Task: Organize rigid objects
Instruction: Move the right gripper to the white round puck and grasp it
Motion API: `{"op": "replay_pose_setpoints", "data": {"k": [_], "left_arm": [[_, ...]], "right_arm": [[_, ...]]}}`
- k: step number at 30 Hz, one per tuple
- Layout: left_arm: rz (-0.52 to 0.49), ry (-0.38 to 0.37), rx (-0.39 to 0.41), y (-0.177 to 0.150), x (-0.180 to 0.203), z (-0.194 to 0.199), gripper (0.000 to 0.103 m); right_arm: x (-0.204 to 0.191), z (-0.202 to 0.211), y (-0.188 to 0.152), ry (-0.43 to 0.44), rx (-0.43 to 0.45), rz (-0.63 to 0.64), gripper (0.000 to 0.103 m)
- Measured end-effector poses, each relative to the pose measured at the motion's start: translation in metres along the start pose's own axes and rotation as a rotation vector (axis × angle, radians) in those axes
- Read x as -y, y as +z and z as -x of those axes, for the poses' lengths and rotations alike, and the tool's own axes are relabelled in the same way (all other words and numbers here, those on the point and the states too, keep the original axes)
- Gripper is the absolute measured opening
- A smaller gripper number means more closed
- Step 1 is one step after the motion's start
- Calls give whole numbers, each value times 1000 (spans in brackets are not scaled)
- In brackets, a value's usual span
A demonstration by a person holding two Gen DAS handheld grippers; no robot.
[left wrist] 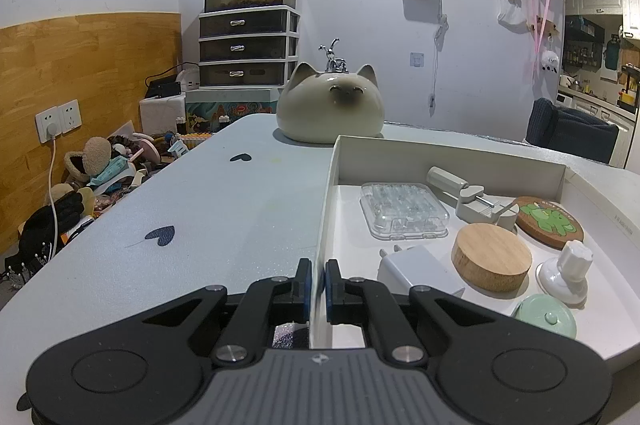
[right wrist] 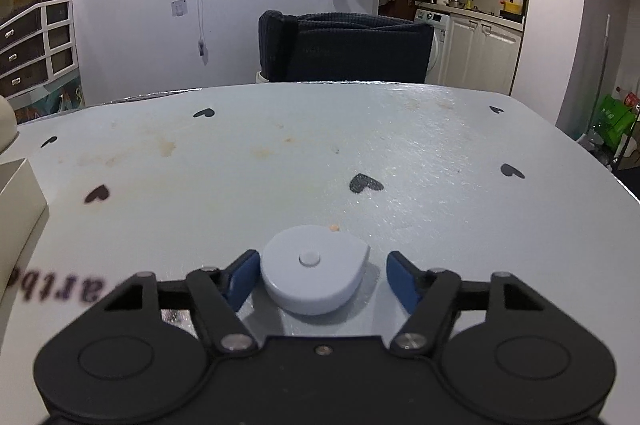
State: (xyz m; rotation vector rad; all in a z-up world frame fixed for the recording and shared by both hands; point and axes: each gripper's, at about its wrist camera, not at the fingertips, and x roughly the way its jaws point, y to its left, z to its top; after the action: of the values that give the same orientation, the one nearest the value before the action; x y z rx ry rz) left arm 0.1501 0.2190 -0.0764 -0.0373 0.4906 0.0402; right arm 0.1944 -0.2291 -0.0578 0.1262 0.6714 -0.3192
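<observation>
The right gripper (right wrist: 318, 279) sits half open around a round grey tape measure (right wrist: 314, 275) on the table (right wrist: 400, 153); one blue pad touches it, the other stays apart. The left gripper (left wrist: 318, 285) pinches the white box (left wrist: 326, 193) wall tight. A cat jar (left wrist: 330, 107) sits beyond.

Left gripper (left wrist: 318, 289) clamped; right gripper (right wrist: 320, 281) part-open.

The surface (right wrist: 304, 145) is pale grey-blue, dotted with small black hearts (right wrist: 365, 183) and faint tan stains. The tape measure (right wrist: 314, 269) is light grey. The box (left wrist: 452, 161) is white, holding a light wooden disc (left wrist: 492, 257), a brown coaster (left wrist: 550, 221) with a green figure, and a mint lid (left wrist: 546, 317).
</observation>
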Motion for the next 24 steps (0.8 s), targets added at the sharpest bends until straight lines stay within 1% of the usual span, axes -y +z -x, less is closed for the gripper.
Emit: {"op": "replay_pose_setpoints", "data": {"k": [1,8,10,15,19,24], "left_arm": [[0,0,0,0,0,0,6],[-1,0,-1,0,0,0,6],[-1,0,-1,0,0,0,6],[-1,0,-3,1,1,-2,6],[-2,1,-4,2,2,-2,6],[-2,1,-5,1,1,-2,6]], "right_arm": [[-1,0,0,10,3,2,59],[-11,6,-1,12,37,58,59],[-14,9,-1,31,43,58,59],[-35,33,0,133,79,85,59],[-60,56,5,243,112,127,59],[-94,85,10,409,136,205,59]]}}
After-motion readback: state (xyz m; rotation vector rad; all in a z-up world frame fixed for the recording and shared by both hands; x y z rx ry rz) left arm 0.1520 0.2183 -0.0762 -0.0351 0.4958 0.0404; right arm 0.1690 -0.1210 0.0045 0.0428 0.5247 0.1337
